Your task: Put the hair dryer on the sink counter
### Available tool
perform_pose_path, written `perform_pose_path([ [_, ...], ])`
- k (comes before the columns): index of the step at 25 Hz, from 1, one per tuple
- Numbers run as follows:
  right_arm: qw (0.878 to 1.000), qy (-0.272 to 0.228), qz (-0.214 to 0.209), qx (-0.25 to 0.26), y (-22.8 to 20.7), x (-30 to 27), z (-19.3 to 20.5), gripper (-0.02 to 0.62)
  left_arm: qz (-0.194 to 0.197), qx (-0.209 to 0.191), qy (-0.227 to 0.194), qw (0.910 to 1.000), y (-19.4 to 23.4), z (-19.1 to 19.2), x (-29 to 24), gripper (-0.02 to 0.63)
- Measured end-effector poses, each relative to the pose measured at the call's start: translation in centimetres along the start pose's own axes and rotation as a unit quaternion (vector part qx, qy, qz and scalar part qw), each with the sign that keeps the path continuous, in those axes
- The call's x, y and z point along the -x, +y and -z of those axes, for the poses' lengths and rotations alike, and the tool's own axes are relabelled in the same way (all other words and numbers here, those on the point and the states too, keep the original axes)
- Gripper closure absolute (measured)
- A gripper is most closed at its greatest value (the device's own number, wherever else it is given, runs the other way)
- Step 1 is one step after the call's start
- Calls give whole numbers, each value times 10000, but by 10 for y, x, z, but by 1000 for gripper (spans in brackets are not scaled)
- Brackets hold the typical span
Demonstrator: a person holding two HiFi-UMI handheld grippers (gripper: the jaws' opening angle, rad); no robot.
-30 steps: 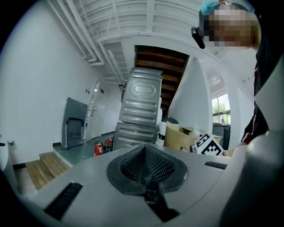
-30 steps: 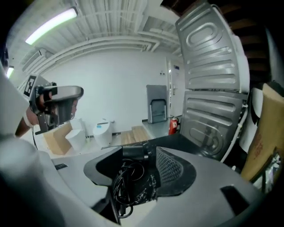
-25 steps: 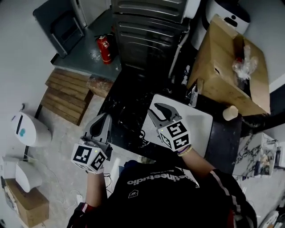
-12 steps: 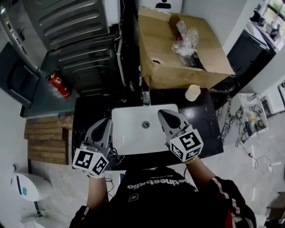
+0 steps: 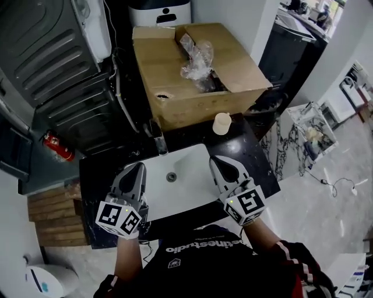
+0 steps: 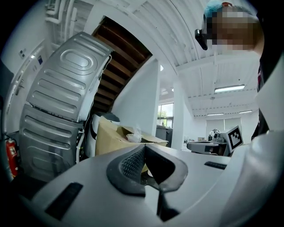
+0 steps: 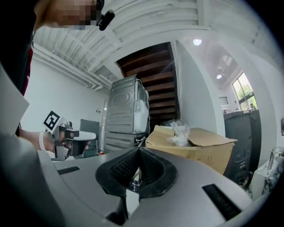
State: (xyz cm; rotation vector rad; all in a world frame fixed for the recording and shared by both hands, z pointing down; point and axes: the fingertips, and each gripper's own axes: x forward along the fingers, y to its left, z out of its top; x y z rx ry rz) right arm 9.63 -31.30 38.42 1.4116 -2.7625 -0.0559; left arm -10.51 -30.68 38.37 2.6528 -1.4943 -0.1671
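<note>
white appliance (image 5: 157, 17): cut by top edge | box (image 5: 186, 102) contents: unclear

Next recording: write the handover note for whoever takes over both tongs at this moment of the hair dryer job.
Left tongs: shut, empty, held over the sink's left front.
Right tongs: shut, empty, held over the sink's right side.
Things: white sink set in the black counter; no hair dryer shows in any view.
Done: nothing; no dryer lies on the counter.
Left: find the hair dryer, grip it, set it on the counter beside the sink.
</note>
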Motion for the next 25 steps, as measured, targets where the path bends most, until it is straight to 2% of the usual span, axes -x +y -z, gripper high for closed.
perform_pose_path([
  [4, 10000, 16, 49, -41, -6, 5, -1, 560, 95, -110, 39, 9999, -5, 1, -7, 592],
  [9, 9998, -20, 73, -159, -7, 5, 3, 560, 27, -203, 64, 9998, -2, 3, -6, 591],
  [18, 9993, 2, -208, -302, -1, -4, -3, 560, -43, -130, 46, 9999, 1, 1, -3, 592],
  [25, 9991, 70, -265, -322, -3, -13, -1, 559, -38, -24, -16, 10000, 6, -1, -5, 592],
])
